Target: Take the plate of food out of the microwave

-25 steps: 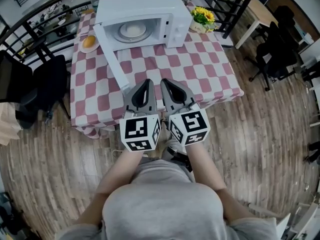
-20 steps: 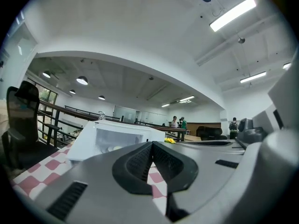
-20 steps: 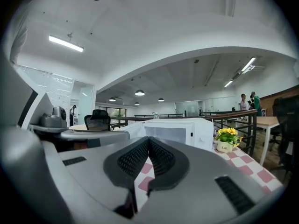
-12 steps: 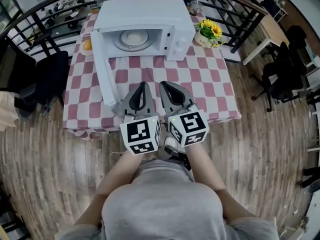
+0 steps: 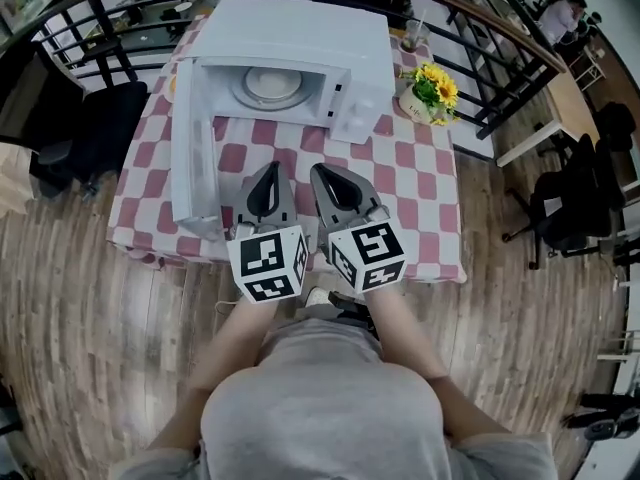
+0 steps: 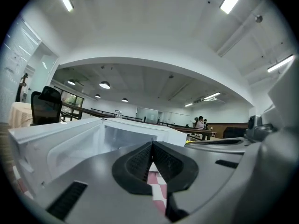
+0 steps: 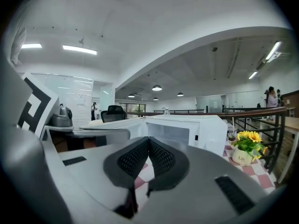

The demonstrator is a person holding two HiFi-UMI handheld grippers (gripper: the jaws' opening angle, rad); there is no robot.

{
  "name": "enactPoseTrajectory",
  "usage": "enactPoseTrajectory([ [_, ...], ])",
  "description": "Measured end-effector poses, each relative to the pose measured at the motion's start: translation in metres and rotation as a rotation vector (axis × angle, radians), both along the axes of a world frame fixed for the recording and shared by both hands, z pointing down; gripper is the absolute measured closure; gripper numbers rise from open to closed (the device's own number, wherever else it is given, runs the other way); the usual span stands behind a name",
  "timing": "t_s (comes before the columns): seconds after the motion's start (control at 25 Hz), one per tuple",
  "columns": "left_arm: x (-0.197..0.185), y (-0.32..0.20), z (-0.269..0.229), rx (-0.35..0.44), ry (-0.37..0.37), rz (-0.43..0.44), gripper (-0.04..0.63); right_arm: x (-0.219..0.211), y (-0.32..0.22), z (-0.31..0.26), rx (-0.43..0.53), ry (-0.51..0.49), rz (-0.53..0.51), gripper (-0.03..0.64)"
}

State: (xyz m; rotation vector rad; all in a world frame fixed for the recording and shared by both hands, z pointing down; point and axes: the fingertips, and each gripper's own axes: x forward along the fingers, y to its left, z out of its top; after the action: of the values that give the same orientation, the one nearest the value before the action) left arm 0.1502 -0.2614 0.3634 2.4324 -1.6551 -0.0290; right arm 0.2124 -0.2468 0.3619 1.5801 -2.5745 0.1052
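Observation:
A white microwave (image 5: 300, 43) stands at the back of the checked table, its door (image 5: 192, 158) swung wide open to the left. Inside, a pale plate of food (image 5: 270, 85) rests on the turntable. My left gripper (image 5: 268, 166) and right gripper (image 5: 318, 169) hover side by side over the table's front part, pointing level at the oven and well short of it. Both are shut and hold nothing. The left gripper (image 6: 152, 143) view shows the open cavity (image 6: 126, 136) ahead. The right gripper (image 7: 148, 138) view shows the microwave (image 7: 187, 127) too.
The red-and-white tablecloth (image 5: 400, 168) covers the table. A pot of yellow flowers (image 5: 432, 93) stands right of the microwave, also seen as flowers (image 7: 247, 141). A black chair (image 5: 95, 133) sits left of the table. A dark railing (image 5: 500, 58) runs behind it, over wooden flooring.
Both shut grippers have travelled level across the table's front as the person shifted. The microwave now faces more squarely, and the open door lies closer to the left gripper.

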Motion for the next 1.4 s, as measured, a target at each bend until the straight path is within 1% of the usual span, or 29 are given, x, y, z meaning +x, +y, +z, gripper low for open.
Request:
enactPoseTrajectory([
  [0.16,0.004,-0.012,0.003,-0.004,0.027,-0.079,0.594,0.01,-0.01,0.003,-0.005,0.016,-0.073,0.594],
  [0.28,0.008,-0.019,0.004,-0.007,0.038,-0.118,0.594,0.015,-0.017,0.004,-0.004,0.022,-0.118,0.594],
  [0.52,0.015,-0.037,0.008,-0.024,0.058,-0.148,0.594,0.021,-0.03,0.005,0.004,0.02,-0.178,0.593],
  [0.72,0.019,-0.05,0.008,-0.029,0.07,-0.155,0.588,0.029,-0.041,0.006,0.006,0.01,-0.189,0.592],
  [0.84,0.023,-0.058,0.012,-0.049,0.094,-0.132,0.508,0.03,-0.046,0.007,0.009,0.004,-0.198,0.592],
  [0.92,0.026,-0.062,0.016,-0.065,0.123,-0.114,0.424,0.032,-0.05,0.008,0.01,-0.002,-0.199,0.594],
  [1.16,0.029,-0.082,0.024,-0.093,0.205,-0.077,0.273,0.038,-0.061,0.01,0.011,-0.014,-0.181,0.593],
  [1.4,0.023,-0.109,0.04,-0.176,0.316,-0.067,0.272,0.042,-0.076,0.015,-0.007,-0.018,-0.164,0.594],
])
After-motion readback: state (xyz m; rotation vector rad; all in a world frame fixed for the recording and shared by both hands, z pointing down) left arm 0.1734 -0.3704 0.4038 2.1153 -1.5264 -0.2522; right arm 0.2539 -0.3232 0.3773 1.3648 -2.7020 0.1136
